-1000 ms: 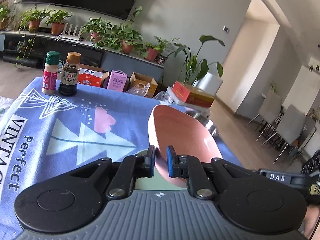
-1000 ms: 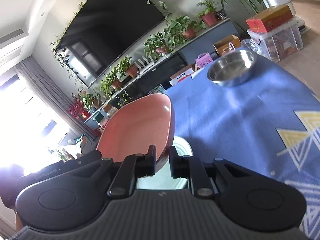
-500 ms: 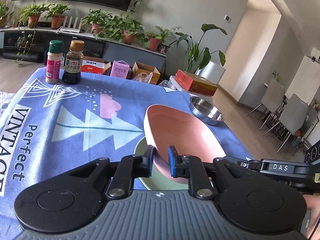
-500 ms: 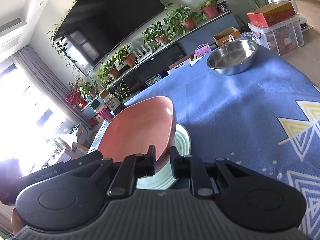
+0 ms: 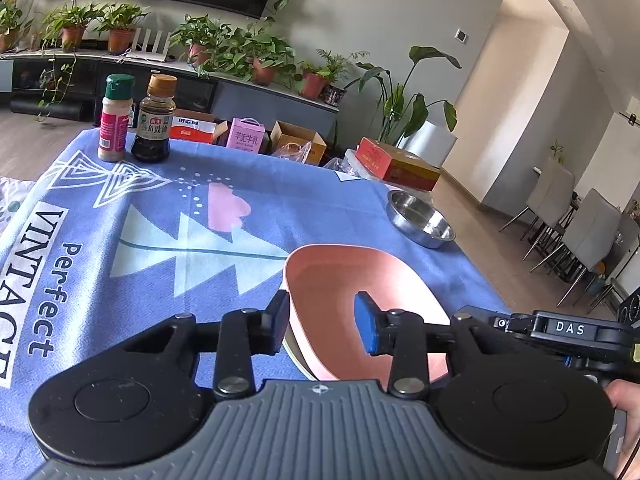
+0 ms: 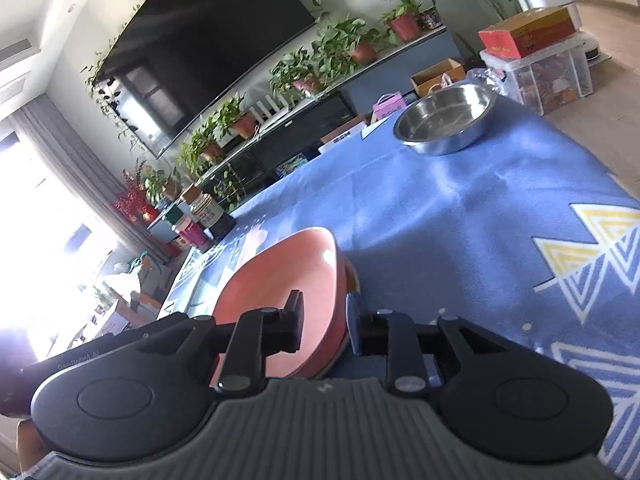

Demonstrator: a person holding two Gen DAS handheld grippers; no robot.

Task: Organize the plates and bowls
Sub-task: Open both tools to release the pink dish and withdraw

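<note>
Pink, the bowl (image 5: 344,304) sits low on the blue printed cloth (image 5: 160,216) of the desk, resting on a pale plate whose edge (image 5: 294,354) peeps out under its near left rim. The left gripper (image 5: 322,328) has its jaws spread wide, one finger outside the bowl's left rim and the blue pad (image 5: 366,326) over the inside, neither pressing it. The right gripper (image 6: 324,322) is likewise parted astride the opposite rim. A steel bowl (image 6: 444,118) stands well apart near the far right desk edge, with bare cloth between. Two bottles (image 5: 136,118) stand at the far left corner. Beyond lie boxes on the floor, potted plants and a dark television.
</note>
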